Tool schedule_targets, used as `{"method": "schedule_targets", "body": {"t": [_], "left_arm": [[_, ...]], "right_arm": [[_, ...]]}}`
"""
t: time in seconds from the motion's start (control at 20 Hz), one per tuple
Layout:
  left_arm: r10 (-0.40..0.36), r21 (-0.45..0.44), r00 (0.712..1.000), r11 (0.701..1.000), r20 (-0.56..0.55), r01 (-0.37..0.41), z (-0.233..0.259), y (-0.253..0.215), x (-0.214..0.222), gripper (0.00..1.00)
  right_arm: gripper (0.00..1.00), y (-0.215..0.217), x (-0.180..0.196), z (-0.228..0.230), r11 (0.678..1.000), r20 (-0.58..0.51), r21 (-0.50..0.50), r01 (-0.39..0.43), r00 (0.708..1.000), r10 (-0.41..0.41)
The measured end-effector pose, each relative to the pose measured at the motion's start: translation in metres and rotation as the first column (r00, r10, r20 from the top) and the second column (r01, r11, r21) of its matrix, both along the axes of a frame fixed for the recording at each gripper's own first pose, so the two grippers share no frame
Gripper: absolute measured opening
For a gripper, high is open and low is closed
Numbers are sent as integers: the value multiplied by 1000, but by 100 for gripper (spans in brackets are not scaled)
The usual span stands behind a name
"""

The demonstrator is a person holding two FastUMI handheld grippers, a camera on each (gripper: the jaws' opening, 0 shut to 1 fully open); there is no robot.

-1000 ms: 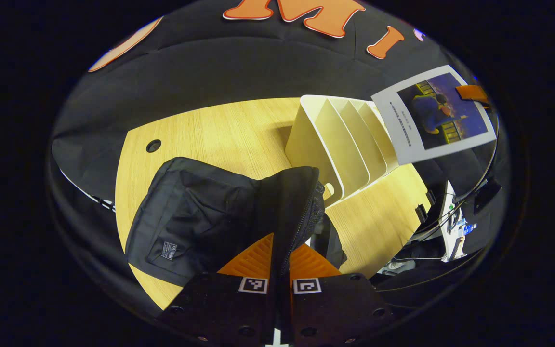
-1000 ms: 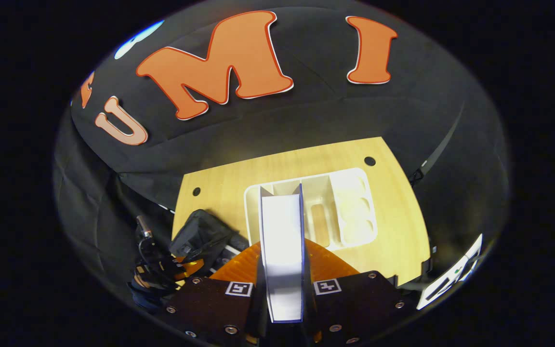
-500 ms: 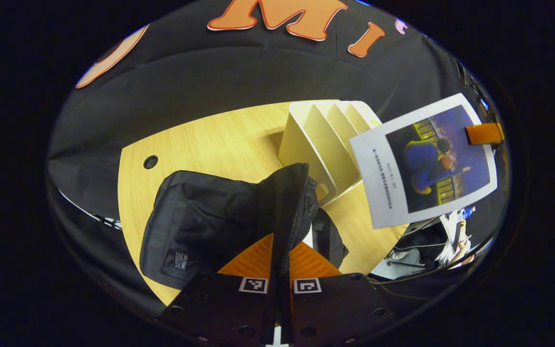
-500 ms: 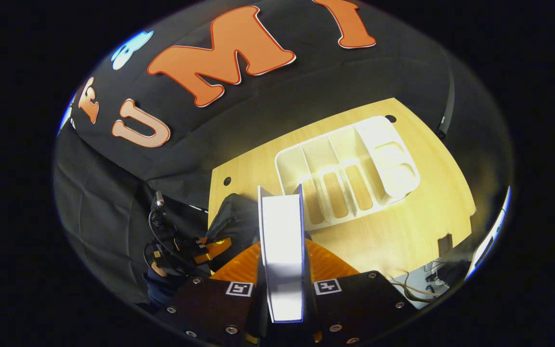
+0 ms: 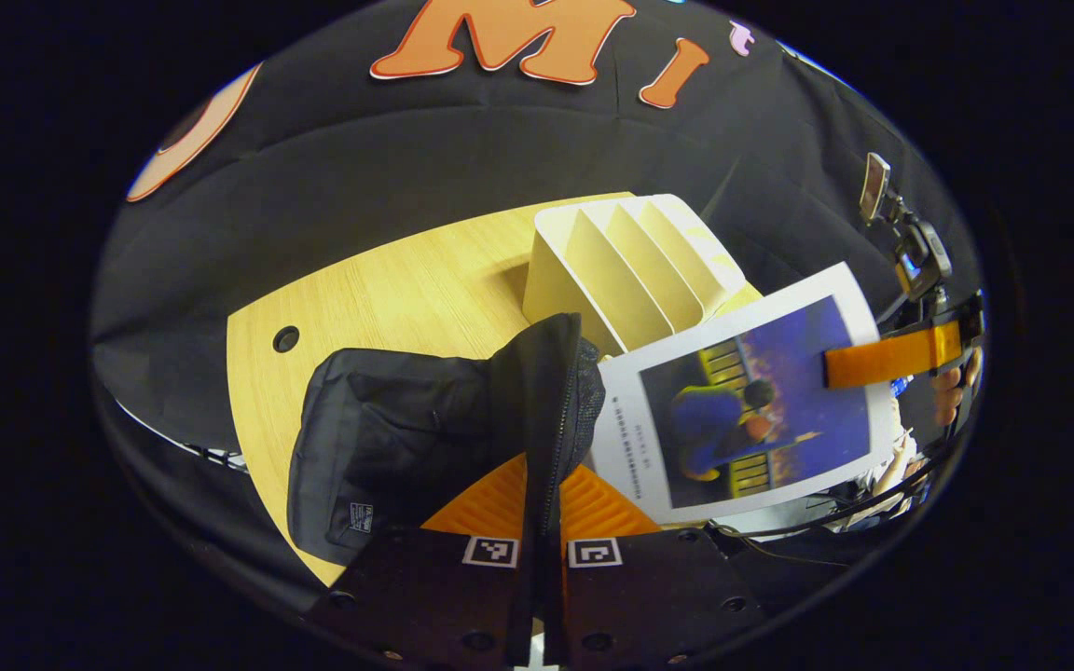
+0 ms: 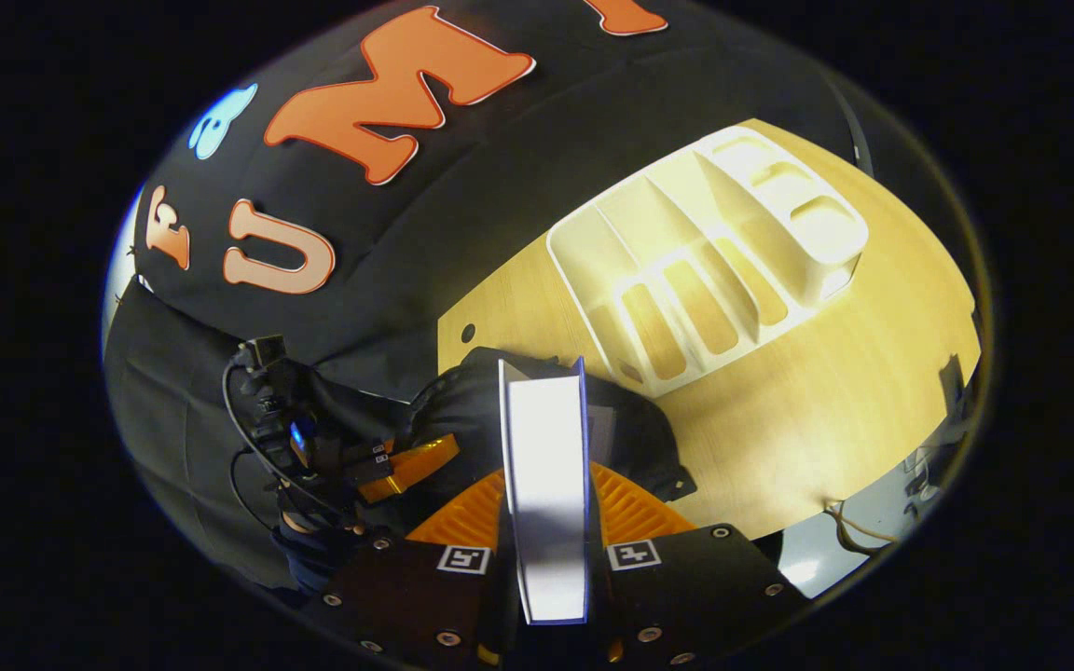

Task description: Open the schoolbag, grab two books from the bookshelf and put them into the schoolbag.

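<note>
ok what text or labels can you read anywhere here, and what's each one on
Book cover: a column of small print beside the picture, too blurred to read.
Schoolbag: a small label patch low on its side, too small to read.
Left tool and right tool: square black-and-white code markers, no words.
Nothing quotable.

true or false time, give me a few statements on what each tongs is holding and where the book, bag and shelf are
1. The right tongs are shut on a book. True.
2. The left tongs are open and hold nothing. False: they pinch the zippered edge of the black schoolbag.
3. The white bookshelf stands on the wooden table. True.
4. The book lies flat on the table. False: it is held in the air beside the schoolbag.
5. The bookshelf's slots have books in them. False: the slots in view look empty.
</note>
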State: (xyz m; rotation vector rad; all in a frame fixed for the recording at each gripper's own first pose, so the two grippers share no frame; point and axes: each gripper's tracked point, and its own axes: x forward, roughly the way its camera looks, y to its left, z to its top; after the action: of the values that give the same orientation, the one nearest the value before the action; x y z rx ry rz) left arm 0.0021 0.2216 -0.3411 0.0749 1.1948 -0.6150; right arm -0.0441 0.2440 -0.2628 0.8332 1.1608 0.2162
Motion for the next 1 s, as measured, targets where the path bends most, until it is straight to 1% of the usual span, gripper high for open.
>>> {"method": "schedule_targets", "body": {"t": [0.2,0.35,0.45,0.55,0.7,0.85,1.0], "left_arm": [[1,-13,1000,1000,3,-1,3,1,-3,6],[3,-21,1000,1000,1,-3,4,-3,-4,6],[-1,-28,1000,1000,5,1,7,-5,-6,6],[-2,-36,1000,999,12,2,10,-9,-6,6],[34,-60,999,998,10,-33,15,-16,-4,6],[47,-82,999,996,21,-45,24,-25,-4,6],[34,-87,999,996,26,-31,29,-33,-5,6]], "right_arm": [[31,28,5,-29,997,-13,73,31,999,-30],[31,49,8,-52,993,-26,117,31,999,-28],[31,62,16,-70,989,-27,142,34,999,-31],[30,77,27,-80,979,-29,195,54,998,-50],[31,96,31,-92,966,-32,251,56,998,-49],[30,113,37,-103,958,-24,277,67,998,-63],[31,135,44,-110,956,0,287,66,998,-69]]}}
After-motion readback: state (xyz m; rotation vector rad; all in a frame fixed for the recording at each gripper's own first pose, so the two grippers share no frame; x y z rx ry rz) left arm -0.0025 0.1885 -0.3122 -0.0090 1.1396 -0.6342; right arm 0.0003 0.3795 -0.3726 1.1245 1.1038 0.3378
